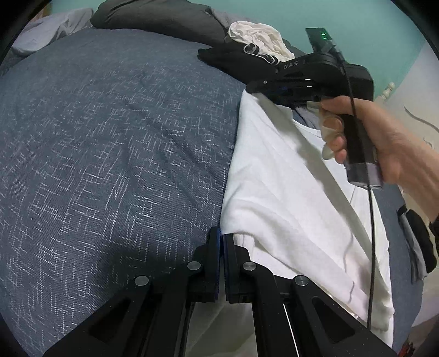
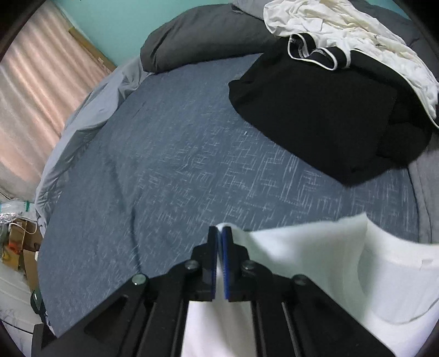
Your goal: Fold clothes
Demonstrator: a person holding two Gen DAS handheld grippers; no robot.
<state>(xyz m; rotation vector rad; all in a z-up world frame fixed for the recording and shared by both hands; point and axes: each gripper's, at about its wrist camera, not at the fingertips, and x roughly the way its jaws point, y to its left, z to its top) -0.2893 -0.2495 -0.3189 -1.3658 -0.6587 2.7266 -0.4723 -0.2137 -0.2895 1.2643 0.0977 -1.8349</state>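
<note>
Folding had barely begun: both grippers, left gripper [image 1: 221,236] and right gripper [image 2: 219,233], pinched the white cotton T-shirt [image 1: 285,175]; the black-and-white clothes pile [image 2: 323,90] at two o'clock waited unfolded.

Dim, even indoor light with a bluish cast leaves soft shadows under the black plastic gripper fingers [image 1: 216,258], while fisheye bending darkens every corner and motion blur smears the white cotton shirt [image 2: 343,263] and blue crosshatched bedspread [image 2: 192,164].

A plain white shirt [image 1: 290,197] hangs stretched and creased, pinched at two corners above the right side of the bed. A folded black garment [image 2: 323,115] and crumpled white clothes [image 2: 343,24] are heaped near the bed's far right corner.
</note>
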